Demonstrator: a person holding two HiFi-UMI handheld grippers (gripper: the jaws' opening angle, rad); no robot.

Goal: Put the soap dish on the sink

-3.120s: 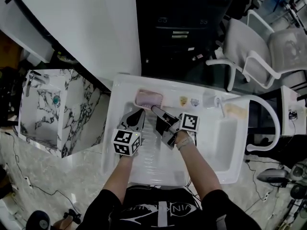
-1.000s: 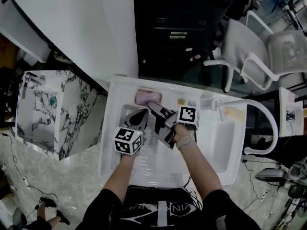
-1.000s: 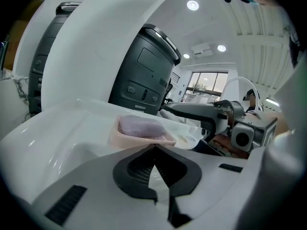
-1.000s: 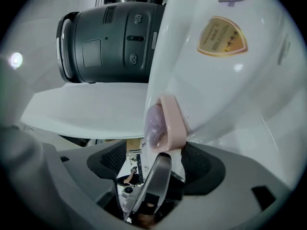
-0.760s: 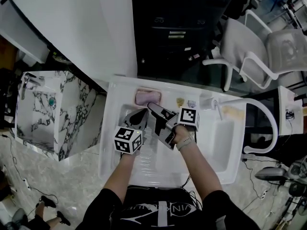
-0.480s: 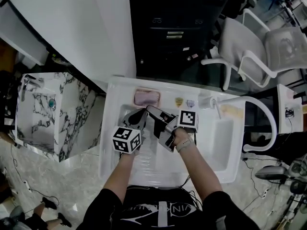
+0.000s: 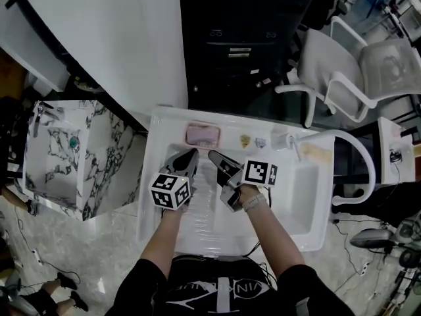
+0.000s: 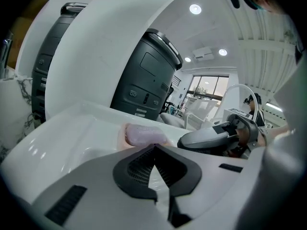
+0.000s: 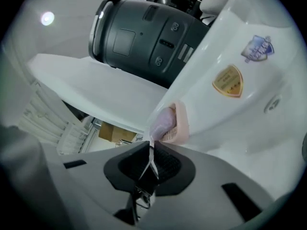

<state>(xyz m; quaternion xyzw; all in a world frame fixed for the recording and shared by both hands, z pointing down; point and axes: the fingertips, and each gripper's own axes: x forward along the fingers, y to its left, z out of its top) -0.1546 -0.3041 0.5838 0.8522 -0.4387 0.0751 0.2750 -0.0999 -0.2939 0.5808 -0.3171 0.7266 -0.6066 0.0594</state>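
Forearms reach in from the lower edge of the head view and over the basin of a white sink [image 7: 150, 196]. Each hand grips a tool topped by a black-and-white marker cube. The left claw [image 7: 189, 155] hangs above the basin with its dark pads pressed together and nothing between them, as the left gripper view [image 8: 154, 148] shows. Just beside it, the right claw [image 7: 213, 155] has just been closing. In the right gripper view [image 9: 149, 150] its pads meet in a thin line and pinch nothing.

Just beyond both tips, and touching neither, the soap dish [image 7: 202, 135] sits on the sink's back rim, a pale pink tray carrying a lilac bar of soap [image 9: 163, 120]. To its right on the same rim are two small stickers, one gold [image 9: 228, 82] and one blue [image 9: 259, 48]. Further right, a curved white tube [image 7: 360, 151] arches over the sink's end.

Behind the sink stands a dark cabinet [image 7: 243, 38], with white chairs [image 7: 342, 64] to its right. A marbled basin [image 7: 66, 150] stands off to the left.
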